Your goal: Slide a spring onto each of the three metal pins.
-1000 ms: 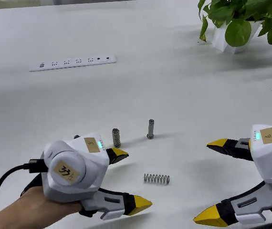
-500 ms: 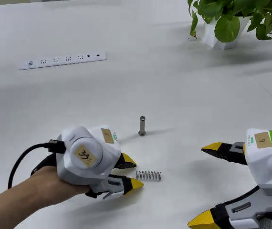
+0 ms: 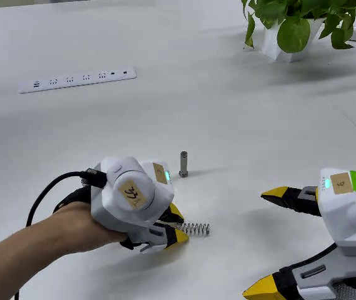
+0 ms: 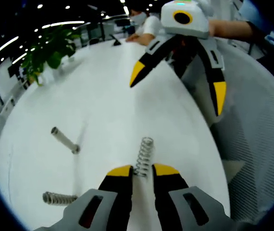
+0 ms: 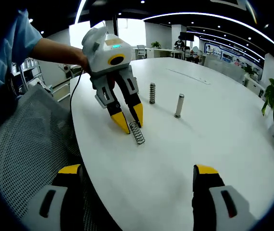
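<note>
A loose spring [image 3: 197,229] lies flat on the white table [image 3: 228,119]. My left gripper [image 3: 175,229] has its jaws shut on the spring's near end [image 4: 144,153], close to the table top. A bare metal pin [image 3: 183,164] stands upright just beyond it. Another pin carrying a spring [image 5: 152,93] stands near the bare pin [image 5: 178,106]; from the head view the left gripper hides it. My right gripper [image 3: 265,244] hovers wide open to the right of the spring, with nothing between its jaws.
A white power strip [image 3: 78,80] lies at the far left of the table. A potted plant [image 3: 296,25] stands at the far right corner. A mesh chair [image 5: 26,144] sits by the table's near edge.
My left gripper has moved right to the loose spring and its jaws have closed on the spring's end. The right gripper has stayed open and about in place.
</note>
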